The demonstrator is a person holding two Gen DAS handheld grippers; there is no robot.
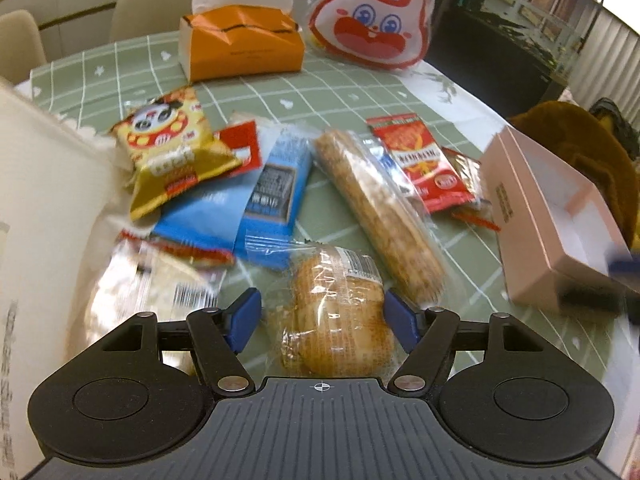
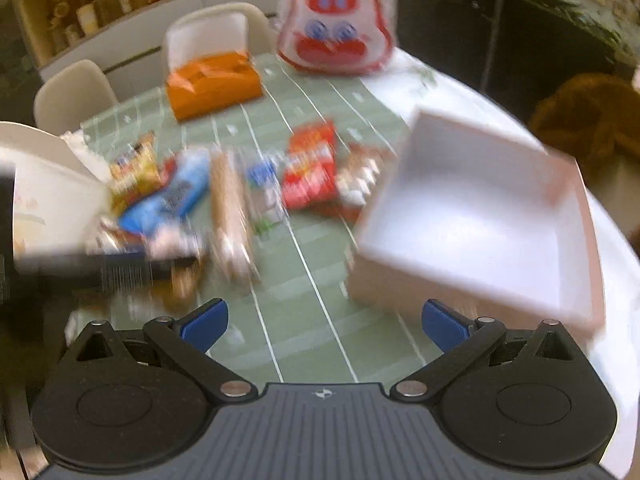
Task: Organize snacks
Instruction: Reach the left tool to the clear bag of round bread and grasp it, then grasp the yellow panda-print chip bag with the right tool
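Your left wrist view is fairly sharp in the middle: the wrapped bun (image 1: 336, 312) on the green checked tablecloth (image 1: 328, 92) shows its label, while the packets toward the table's left edge smear slightly. Light is soft, warm and even from overhead, with faint shadows under the wrappers and small glints on the plastic. At the top right corner a bright strip blows out to white. Your right wrist view is heavily motion-blurred: the snack pile (image 2: 224, 192) and the pink box (image 2: 480, 216) lose their outlines. Both views bend strongly at the rims, curving the table's far edge.
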